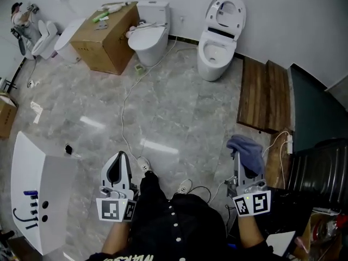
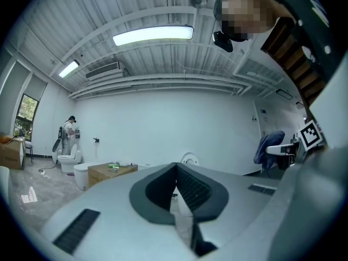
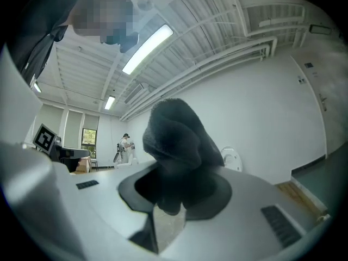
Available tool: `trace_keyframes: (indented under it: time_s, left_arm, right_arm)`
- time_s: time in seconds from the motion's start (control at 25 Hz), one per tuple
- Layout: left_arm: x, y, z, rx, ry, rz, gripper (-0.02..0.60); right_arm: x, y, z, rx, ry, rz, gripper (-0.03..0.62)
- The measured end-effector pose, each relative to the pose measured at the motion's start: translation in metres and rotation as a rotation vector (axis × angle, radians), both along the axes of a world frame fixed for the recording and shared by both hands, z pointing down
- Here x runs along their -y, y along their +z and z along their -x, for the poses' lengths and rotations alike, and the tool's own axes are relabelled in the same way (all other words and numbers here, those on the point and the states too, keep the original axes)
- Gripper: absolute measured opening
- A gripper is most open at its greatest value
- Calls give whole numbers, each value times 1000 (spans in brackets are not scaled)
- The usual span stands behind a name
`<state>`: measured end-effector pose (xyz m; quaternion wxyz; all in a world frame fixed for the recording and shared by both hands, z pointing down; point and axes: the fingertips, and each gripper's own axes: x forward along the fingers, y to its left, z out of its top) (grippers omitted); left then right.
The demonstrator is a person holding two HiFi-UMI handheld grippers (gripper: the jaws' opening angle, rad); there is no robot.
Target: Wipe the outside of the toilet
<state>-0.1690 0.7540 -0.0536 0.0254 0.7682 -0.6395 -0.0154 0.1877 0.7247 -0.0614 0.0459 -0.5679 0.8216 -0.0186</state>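
The toilet (image 1: 216, 58) with its lid up stood well ahead by the wall, so, my right gripper (image 1: 238, 159) clamped on the blue cloth (image 1: 247, 148) and left gripper (image 1: 119, 159) closed empty, I judged I should step close before wiping.

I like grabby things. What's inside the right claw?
A dark blue cloth is pinched in the right claw, bunched up and sticking out beyond it. The cloth covers the claw's tips, so those cannot be seen.

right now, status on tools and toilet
Left tool shut, empty. Right tool shut on cloth. Open-lid toilet far ahead, untouched. Cable on floor ahead.
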Motion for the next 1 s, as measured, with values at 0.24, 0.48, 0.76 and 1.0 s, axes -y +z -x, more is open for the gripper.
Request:
trace_keyframes:
  time_s: [0.24, 0.48, 0.76, 1.0]
  left_arm:
    - [18, 5, 53, 0, -48, 3, 11]
    - [44, -2, 100, 0, -76, -5, 11]
    - [72, -3, 161, -1, -139, 4, 11]
    - [99, 0, 206, -15, -159, 5, 11]
  right_arm:
    - [33, 2, 57, -23, -68, 5, 95]
    - [75, -3, 110, -19, -106, 13, 95]
    - [120, -1, 164, -28, -130, 29, 95]
    - [158, -1, 202, -45, -117, 36, 95]
